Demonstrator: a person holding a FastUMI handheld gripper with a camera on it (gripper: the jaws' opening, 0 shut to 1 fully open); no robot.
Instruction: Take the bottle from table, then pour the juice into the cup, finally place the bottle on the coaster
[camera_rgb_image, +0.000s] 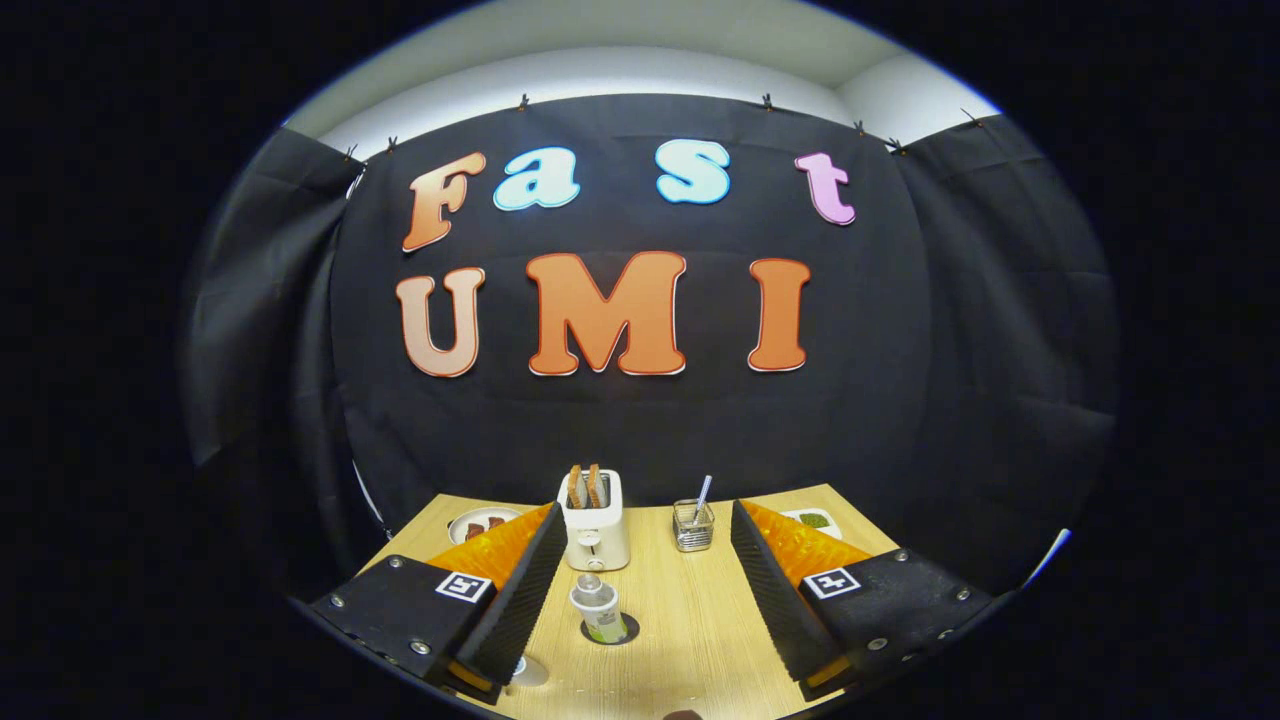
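Observation:
A small clear bottle (597, 606) with a pale cap and a green-and-white label stands upright on a dark round coaster (628, 632) on the wooden table (690, 630). It sits between my fingers, closer to the left one and apart from both. My gripper (643, 512) is open wide and holds nothing. A small glass cup (692, 528) with a thin stick in it stands farther back, between the fingertips. A pale round thing (530, 671) peeks out beside the left finger; I cannot tell what it is.
A white toaster (595, 525) with two slices of toast stands right behind the bottle. A plate with brown food (478, 524) lies at the far left and a plate with green food (815, 520) at the far right. Black cloth walls the table's back.

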